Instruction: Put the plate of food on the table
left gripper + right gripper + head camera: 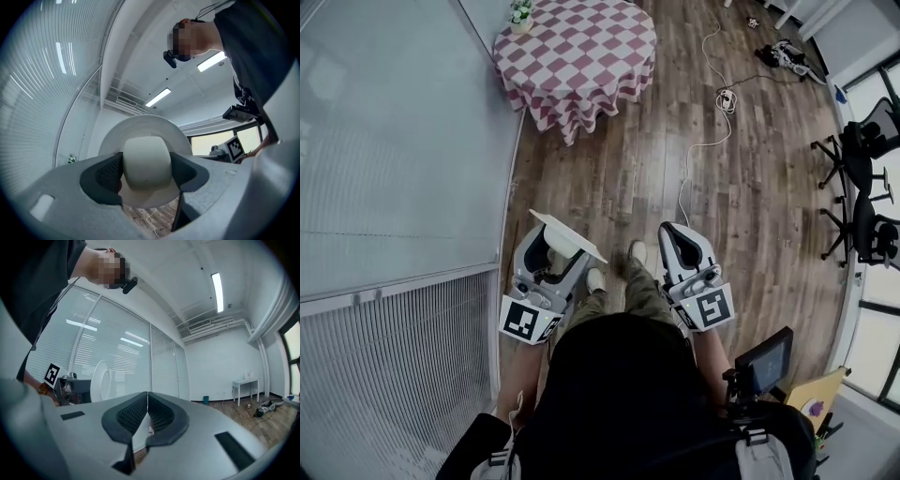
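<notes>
So the left gripper (146, 172) has its jaws clamped on the plate (569, 237), one pad on each side of the raised middle. The plate isn't lying flat. It sits across the jaw tips with its round face turned back toward the gripper body. From above you mostly see it edge-on, tilted, with the long line running from ahead of the left gripper's outer side down toward the gap between the two grippers. In the right gripper view it's a narrow upright oval off to that gripper's left. Can't tell from any view what's on it.

The right gripper (147, 414) has its jaws pressed together with nothing between them. It's held level with the left one, a little apart, and both point forward and down at the wood floor (675, 178).

The table (581, 56), a round one with a red and white checked cloth, is well ahead of both grippers. A small plant (521, 14) sits at its far edge. A glass wall (394, 141) runs just beside the left gripper.
</notes>
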